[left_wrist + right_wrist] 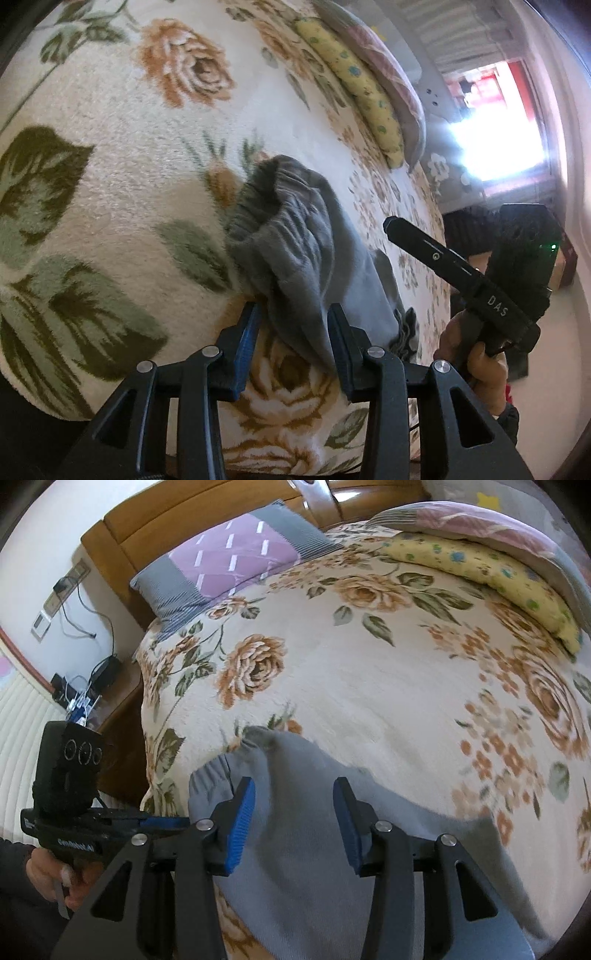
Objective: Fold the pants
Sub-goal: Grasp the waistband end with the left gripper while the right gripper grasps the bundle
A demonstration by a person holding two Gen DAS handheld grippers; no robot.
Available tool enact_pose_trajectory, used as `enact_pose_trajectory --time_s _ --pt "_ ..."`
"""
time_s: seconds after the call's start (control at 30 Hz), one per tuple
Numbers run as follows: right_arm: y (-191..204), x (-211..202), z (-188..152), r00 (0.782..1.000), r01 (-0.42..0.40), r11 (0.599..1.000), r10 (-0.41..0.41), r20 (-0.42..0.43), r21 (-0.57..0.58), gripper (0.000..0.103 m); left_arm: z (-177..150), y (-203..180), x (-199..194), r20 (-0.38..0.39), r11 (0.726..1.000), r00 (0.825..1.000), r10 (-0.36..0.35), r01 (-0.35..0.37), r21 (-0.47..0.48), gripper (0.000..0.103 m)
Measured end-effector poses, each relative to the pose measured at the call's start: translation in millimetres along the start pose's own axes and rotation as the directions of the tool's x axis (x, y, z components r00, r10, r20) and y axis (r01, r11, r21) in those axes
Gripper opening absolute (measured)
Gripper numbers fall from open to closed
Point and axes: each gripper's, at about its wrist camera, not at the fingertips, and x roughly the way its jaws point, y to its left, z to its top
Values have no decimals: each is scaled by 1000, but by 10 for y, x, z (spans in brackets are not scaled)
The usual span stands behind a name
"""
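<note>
- Left gripper [293, 325]: jaws apart, blue pads on either side of a gray fold of the pants [295, 236]; cloth touches the right pad, no pinch visible.
- Right gripper [293, 808]: jaws wide, hovering over the pants [295, 849]; contact cannot be told.
- Pants: gray, soft, bunched with the ribbed waistband [247, 206] raised; they lie on the floral blanket [129, 177] near the bed's edge.
- Lower part of the pants cut off by the frame; far leg hidden behind folds.
- Yellow quilt [491, 576] and purple pillow [236, 561] well apart.

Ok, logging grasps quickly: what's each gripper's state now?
Left gripper: open, gray pants between its fingers, ungripped.
Right gripper: open above the pants, holding nothing.
</note>
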Motion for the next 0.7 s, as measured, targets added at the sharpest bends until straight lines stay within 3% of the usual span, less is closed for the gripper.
enact_pose_trajectory --time_s 0.23,0.57,0.7 --pt "103 303 295 997 -31 997 26 -72 -76 46 32 17 71 17 998 999 41 -41 -41 48" --pt "257 874 515 970 -62 976 9 -243 -210 46 115 17 274 36 992 994 108 -105 -67 48" --pt "249 1032 512 962 -68 973 6 -273 -218 43 160 7 345 55 993 993 103 -100 -56 48"
